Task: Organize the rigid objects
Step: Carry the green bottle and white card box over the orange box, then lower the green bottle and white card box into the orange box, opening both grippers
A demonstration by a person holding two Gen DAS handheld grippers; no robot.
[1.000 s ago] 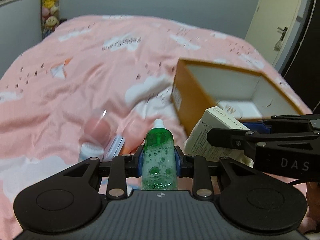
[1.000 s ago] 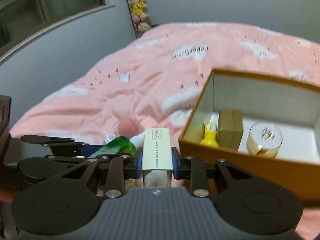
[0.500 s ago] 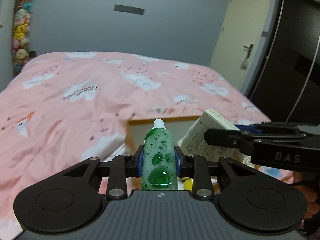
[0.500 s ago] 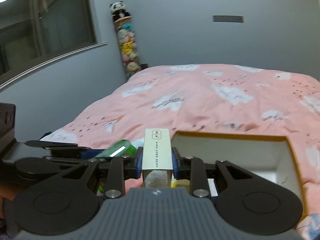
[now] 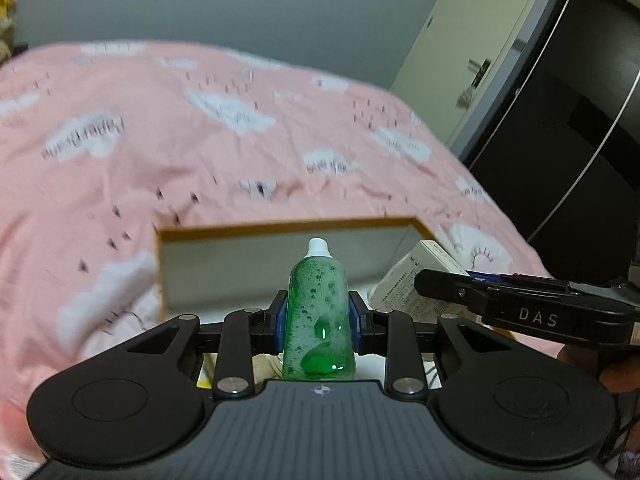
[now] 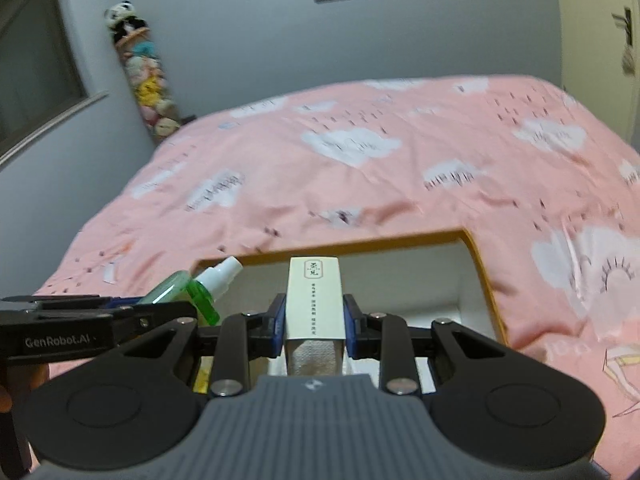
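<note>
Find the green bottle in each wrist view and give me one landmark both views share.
Left wrist view: the green bottle stands upright at bottom centre, clamped in the left gripper.
Right wrist view: the same bottle is at lower left, tilted, its white cap pointing up and right, sticking out past the left gripper.
Shared landmark: the orange-rimmed open box on the pink bedspread.
</note>
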